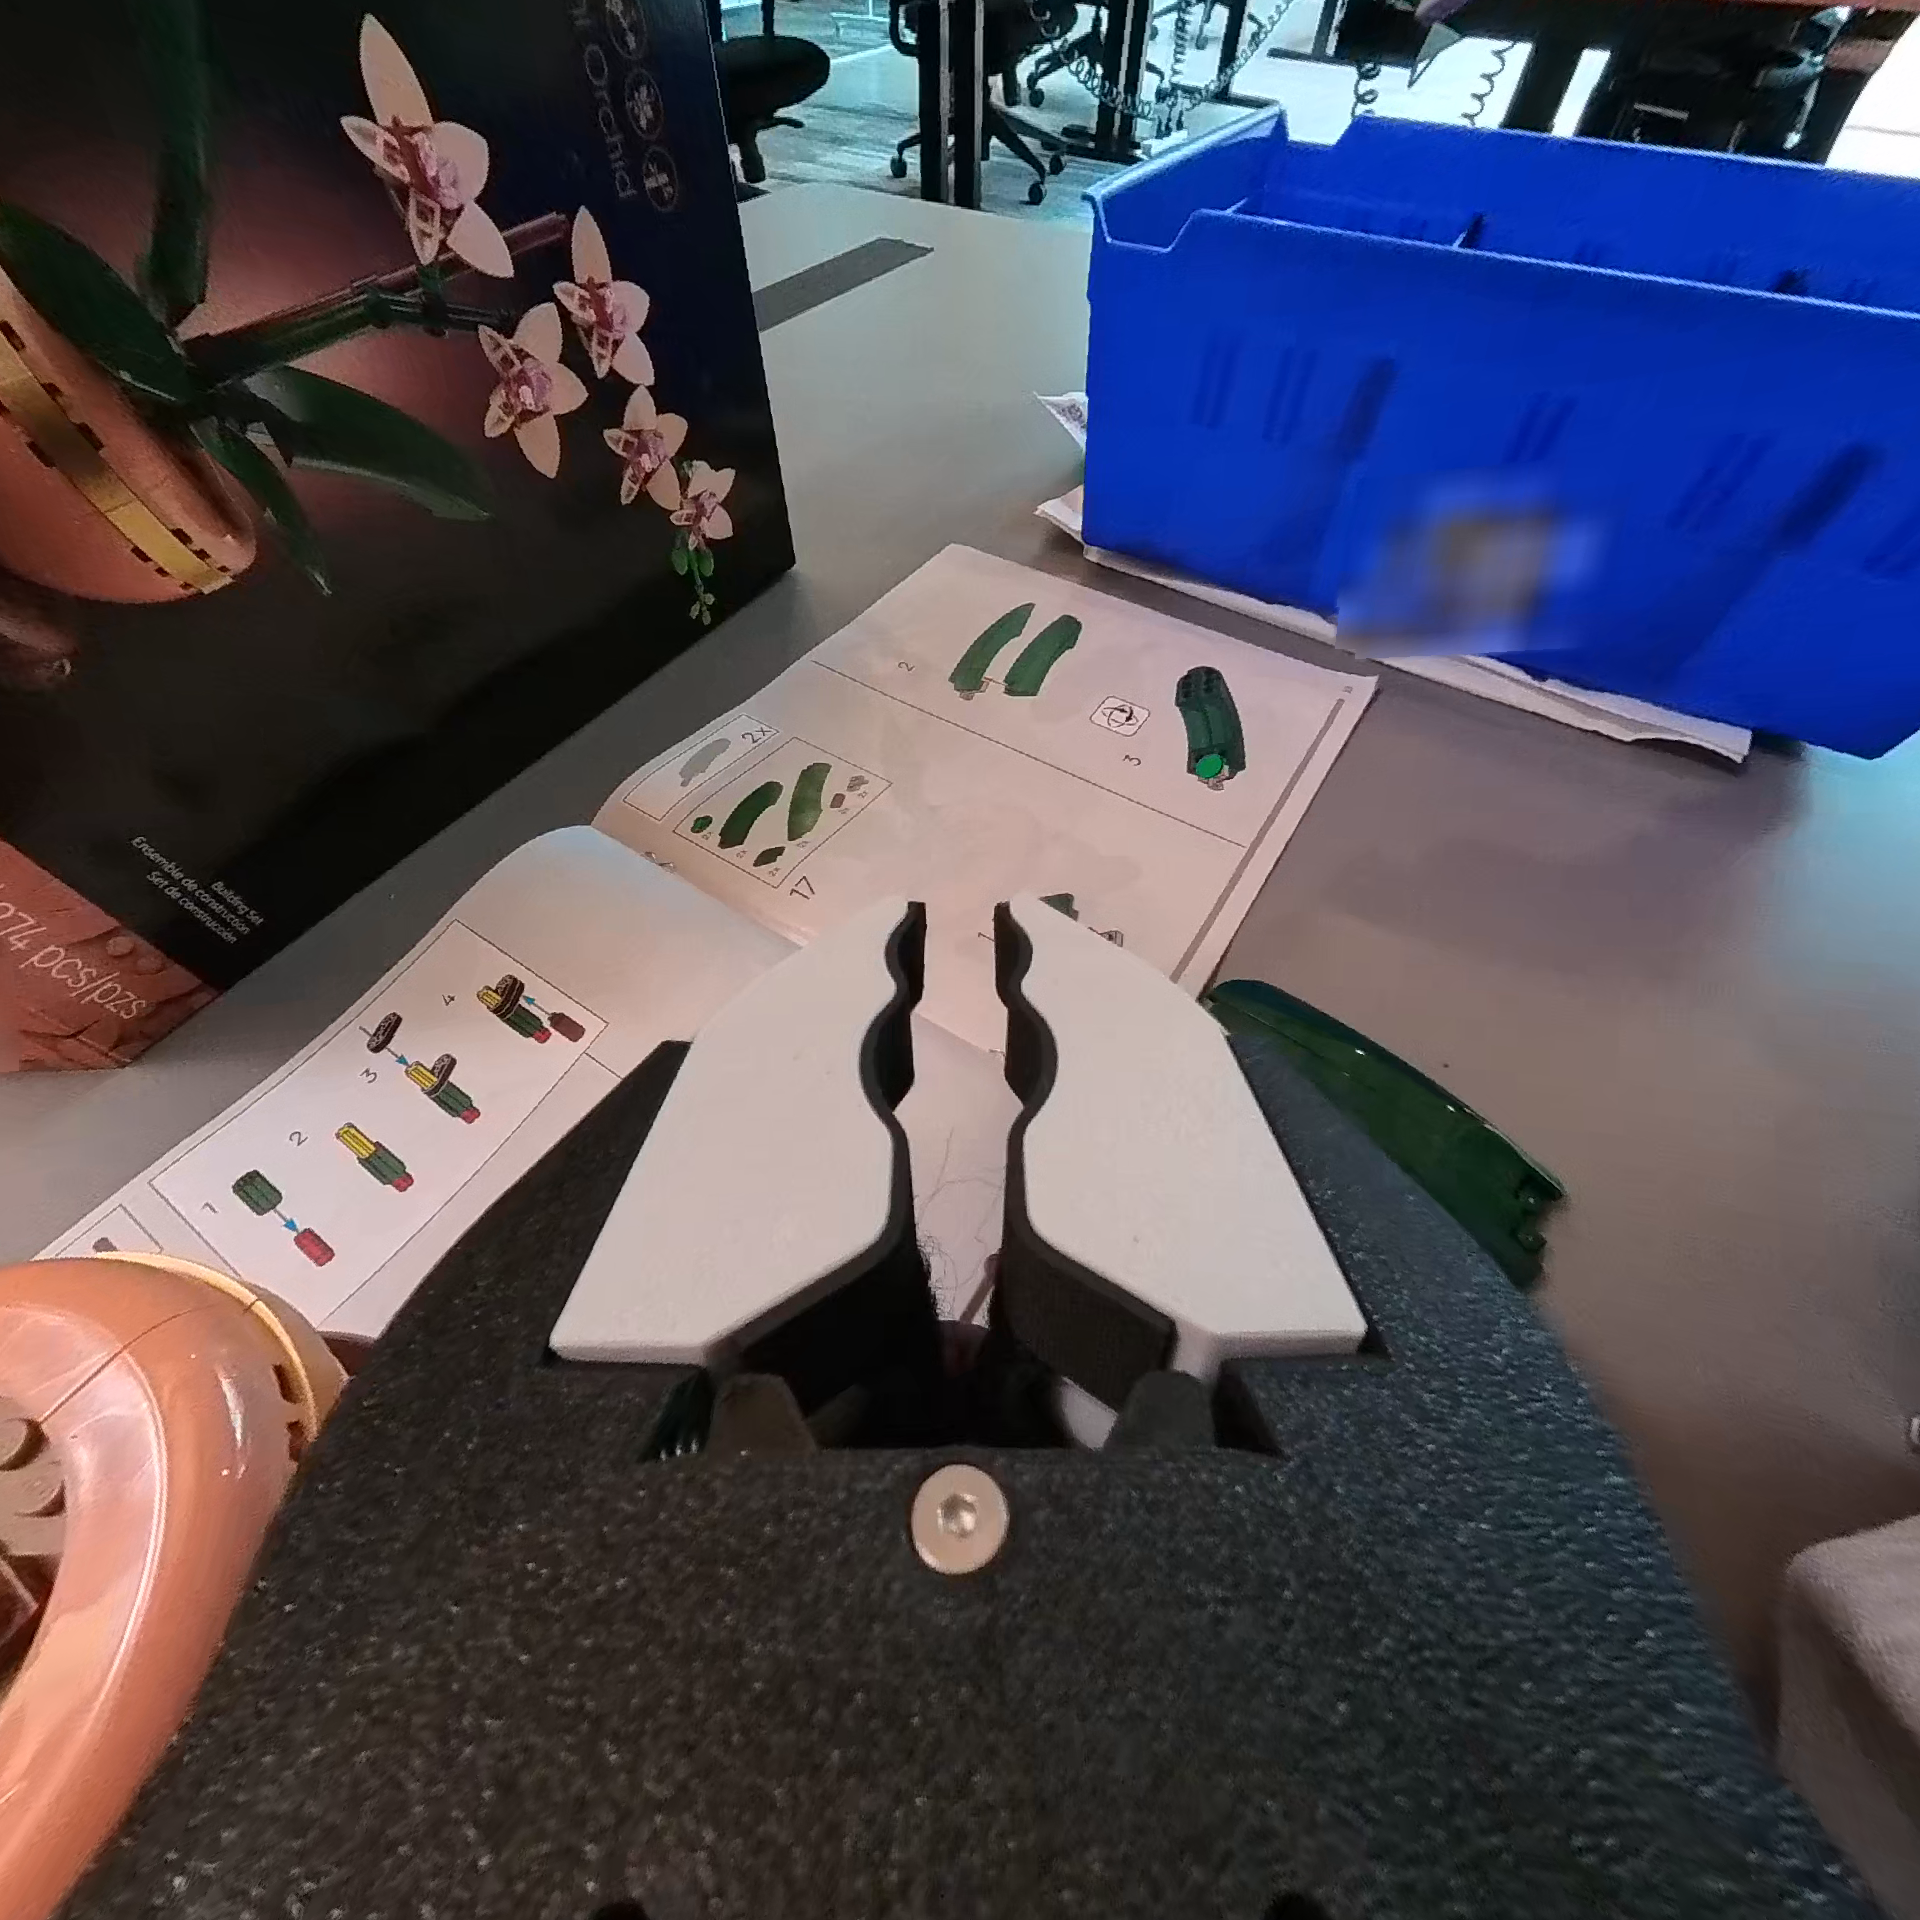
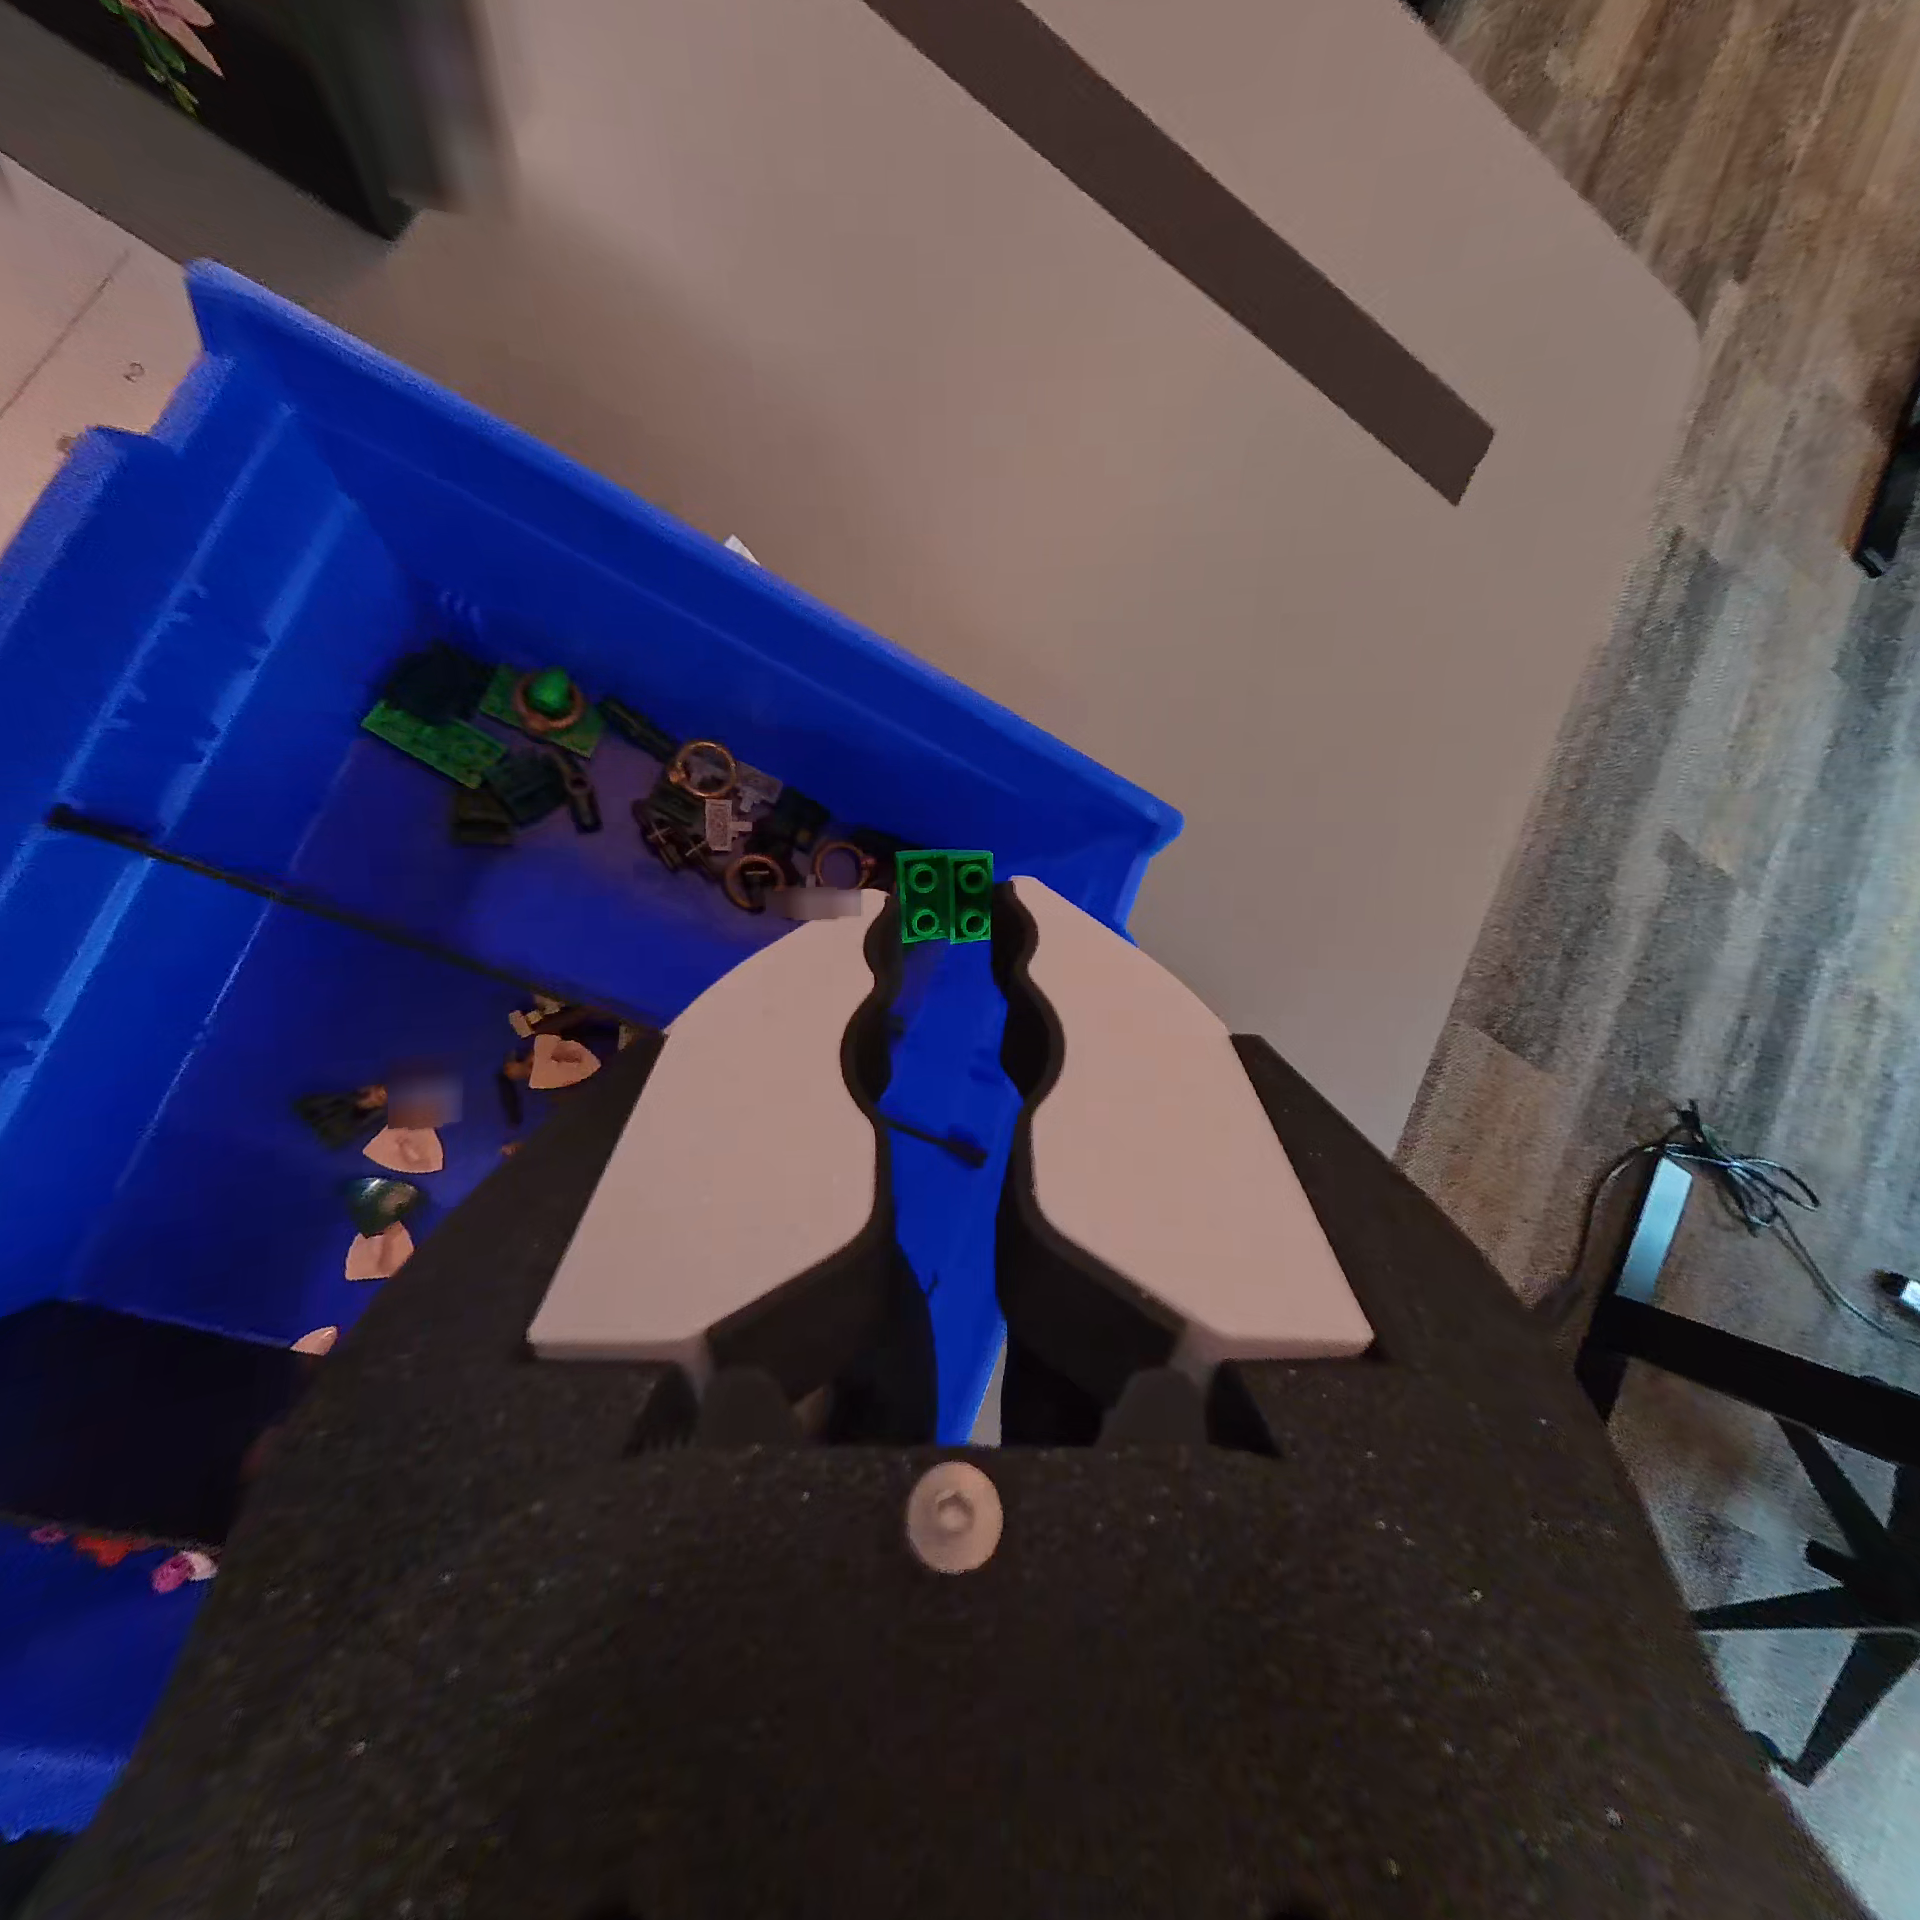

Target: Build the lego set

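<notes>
Right gripper (image 2: 943, 896) fingers pinching green plate (image 2: 943, 896) above blue bin (image 2: 644, 623); left gripper (image 1: 958, 914) fingers hovering slightly spread over instruction booklet (image 1: 935, 727), gripping nothing.

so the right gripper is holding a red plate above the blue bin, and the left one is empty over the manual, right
Not quite: the plate is bright green, not red, as the right wrist view shows. The rest stands: the right gripper holds it at its fingertips above the blue bin, and the left gripper is empty over the manual.
</notes>
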Available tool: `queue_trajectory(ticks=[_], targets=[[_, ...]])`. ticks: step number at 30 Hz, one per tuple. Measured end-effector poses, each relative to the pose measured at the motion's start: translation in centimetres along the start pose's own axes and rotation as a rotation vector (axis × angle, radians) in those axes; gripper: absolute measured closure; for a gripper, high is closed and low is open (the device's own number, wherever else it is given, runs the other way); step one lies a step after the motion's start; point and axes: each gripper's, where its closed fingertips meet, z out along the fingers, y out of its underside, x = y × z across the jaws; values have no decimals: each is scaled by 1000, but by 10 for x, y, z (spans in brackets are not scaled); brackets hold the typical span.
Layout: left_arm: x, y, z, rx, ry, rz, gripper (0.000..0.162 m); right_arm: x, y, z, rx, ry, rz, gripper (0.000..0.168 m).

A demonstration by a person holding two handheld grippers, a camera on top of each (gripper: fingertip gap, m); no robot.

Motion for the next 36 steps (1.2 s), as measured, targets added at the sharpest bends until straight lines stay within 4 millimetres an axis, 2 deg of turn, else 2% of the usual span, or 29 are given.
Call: queue_trajectory(ticks=[4,7,9,11,12,14,17,19,22,25,28,30,33,36], targets=[[0,-2,0,15,-5,10,150,6,10,26,-52,-49,-1,152],[1,-1,2,8,-4,24,150,-11,8,42,-43,-176,1,152],[1,-1,3,4,-8,40,150,-19,16,52,-98,-221,1,151],[3,-2,4,7,-8,52,150,-23,19,60,-98,-223,-28,131],[4,-4,4,15,-5,59,150,-26,15,61,-47,-234,-30,126],[7,-10,2,42,-1,70,150,-35,3,43,76,-266,-15,119],[12,-20,0,80,5,79,150,-43,1,-6,214,-214,-53,118],[15,-25,0,96,7,83,150,-53,17,-39,222,-173,-74,122],[20,-31,2,114,12,101,150,-66,61,-78,141,-123,-62,136],[26,-34,6,110,15,137,150,-81,111,-97,47,-118,19,142],[32,-36,10,99,25,169,150,-98,158,-85,-91,-121,95,143],[36,-39,11,98,25,197,150,-105,179,-74,-167,-112,100,140],[46,-46,12,108,17,237,150,-100,189,-57,-240,-59,72,140],[53,-47,13,109,18,259,150,-93,199,-45,-400,-27,1,142]])
